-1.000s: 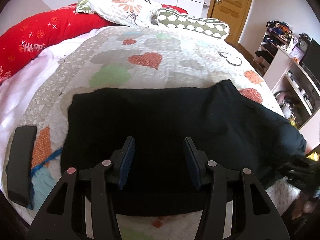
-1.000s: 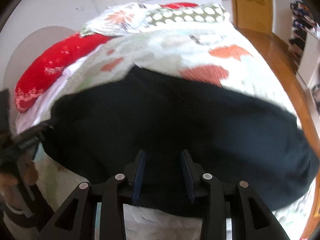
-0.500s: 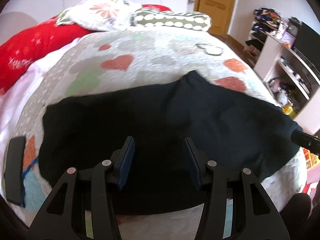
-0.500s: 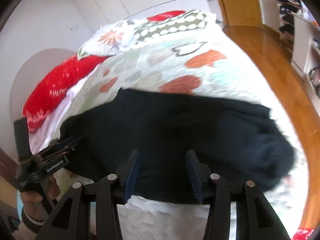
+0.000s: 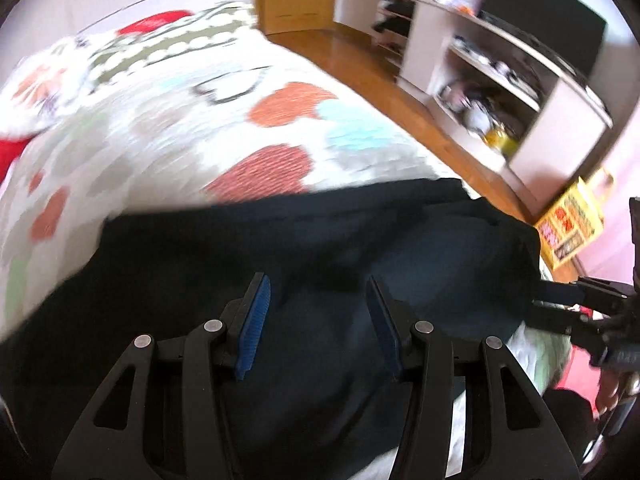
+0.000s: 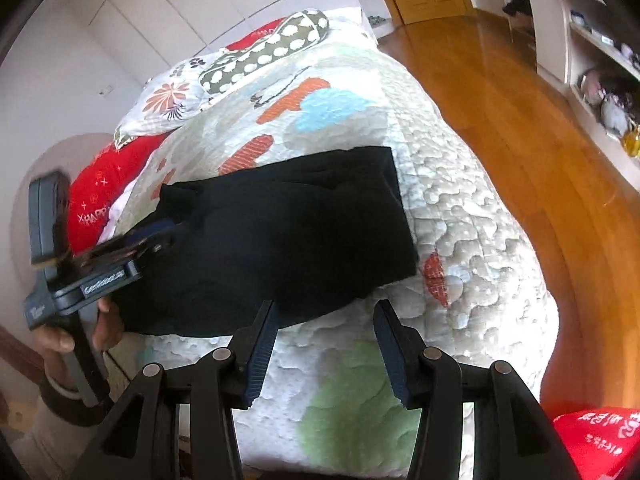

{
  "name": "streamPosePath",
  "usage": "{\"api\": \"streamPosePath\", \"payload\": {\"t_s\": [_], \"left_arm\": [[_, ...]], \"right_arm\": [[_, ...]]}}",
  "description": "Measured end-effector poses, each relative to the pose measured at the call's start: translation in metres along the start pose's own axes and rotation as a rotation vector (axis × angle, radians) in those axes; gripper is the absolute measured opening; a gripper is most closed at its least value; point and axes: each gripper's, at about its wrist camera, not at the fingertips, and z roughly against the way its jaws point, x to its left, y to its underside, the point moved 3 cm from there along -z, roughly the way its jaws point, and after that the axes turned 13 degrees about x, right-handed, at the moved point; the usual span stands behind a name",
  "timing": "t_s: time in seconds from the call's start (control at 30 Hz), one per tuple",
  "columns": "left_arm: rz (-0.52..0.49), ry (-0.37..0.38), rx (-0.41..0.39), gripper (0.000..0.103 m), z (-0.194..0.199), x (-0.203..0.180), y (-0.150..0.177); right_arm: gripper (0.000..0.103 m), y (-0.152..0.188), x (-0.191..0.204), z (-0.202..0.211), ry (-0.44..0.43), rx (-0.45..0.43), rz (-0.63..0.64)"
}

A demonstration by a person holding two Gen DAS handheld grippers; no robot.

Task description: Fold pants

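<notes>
- Plainly, the folded black fabric pants (image 6: 288,236) lie as a broad dark slab on the near part of the bed's quilted white bedspread with orange, blue and green hearts (image 6: 472,248).
- Their long axis runs across the bed, from the person's left side toward the wooden floor (image 6: 532,120) side; in the right wrist view the end nearer the floor is a straight, squared edge, while the opposite end is bunched.
- The left hand-held gripper (image 5: 316,320) hovers over the middle of the pants with its blue-padded fingers (image 5: 254,328) parted about halfway, nothing between them. This view is smeared by motion, so whether the tips brush the cloth is hard to say.
- In the right wrist view the same left tool appears at the bunched end of the pants, gripped by a person's hand (image 6: 80,332).
- The right hand-held gripper (image 6: 324,340) sits over bare bedspread just off the near edge of the pants; its jaws have just been opening, and they now stand apart and empty.
- At the head of the bed lie a long red cushion with white lettering (image 6: 104,188), a white floral pillow (image 6: 168,100) and an olive pillow with white spots (image 6: 268,52).
- White open shelving (image 6: 572,40) stands beyond the floor.
</notes>
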Motion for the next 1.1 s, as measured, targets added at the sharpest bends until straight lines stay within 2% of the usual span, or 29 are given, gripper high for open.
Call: {"api": "streamPosePath", "payload": {"t_s": [0.13, 0.3, 0.37, 0.43, 0.5, 0.6, 0.67, 0.73, 0.77, 0.9, 1.0, 1.1], "left_arm": [[-0.076, -0.054, 0.013, 0.050, -0.016, -0.019, -0.025], [-0.137, -0.094, 0.013, 0.050, -0.022, -0.016, -0.044], [-0.155, -0.090, 0.004, 0.050, -0.020, -0.011, -0.044], [-0.176, -0.101, -0.001, 0.050, -0.018, -0.002, -0.042], [-0.183, -0.124, 0.004, 0.050, -0.022, 0.006, -0.042], [-0.170, -0.135, 0.029, 0.050, -0.029, 0.016, -0.042], [-0.163, -0.145, 0.027, 0.050, -0.031, 0.020, -0.040], [-0.140, -0.137, 0.022, 0.050, -0.030, 0.025, -0.040], [-0.127, -0.134, 0.015, 0.050, -0.027, 0.028, -0.040], [-0.080, -0.125, -0.018, 0.050, -0.020, 0.037, -0.044], [-0.091, -0.129, -0.013, 0.050, -0.022, 0.032, -0.043], [-0.105, -0.132, -0.014, 0.050, -0.022, 0.027, -0.044]], "right_arm": [[0.048, -0.006, -0.017, -0.004, -0.030, -0.017, -0.036], [0.048, -0.011, -0.027, 0.001, -0.047, -0.041, -0.050], [0.049, -0.016, -0.031, 0.017, -0.036, -0.098, -0.046], [0.050, -0.024, -0.038, 0.028, -0.083, -0.139, -0.063], [0.050, -0.036, -0.041, 0.026, -0.088, -0.123, -0.063], [0.050, -0.057, -0.034, 0.003, -0.048, -0.068, 0.012], [0.029, -0.068, -0.028, -0.014, -0.048, -0.050, 0.057], [0.006, -0.076, -0.019, -0.018, 0.009, -0.071, 0.104], [0.006, -0.079, -0.013, -0.012, 0.042, -0.106, 0.132], [0.004, -0.098, -0.008, 0.005, 0.056, -0.200, 0.160], [0.004, -0.108, -0.015, -0.011, 0.092, -0.157, 0.132], [0.006, -0.103, -0.031, -0.019, 0.105, -0.150, 0.076]]}}
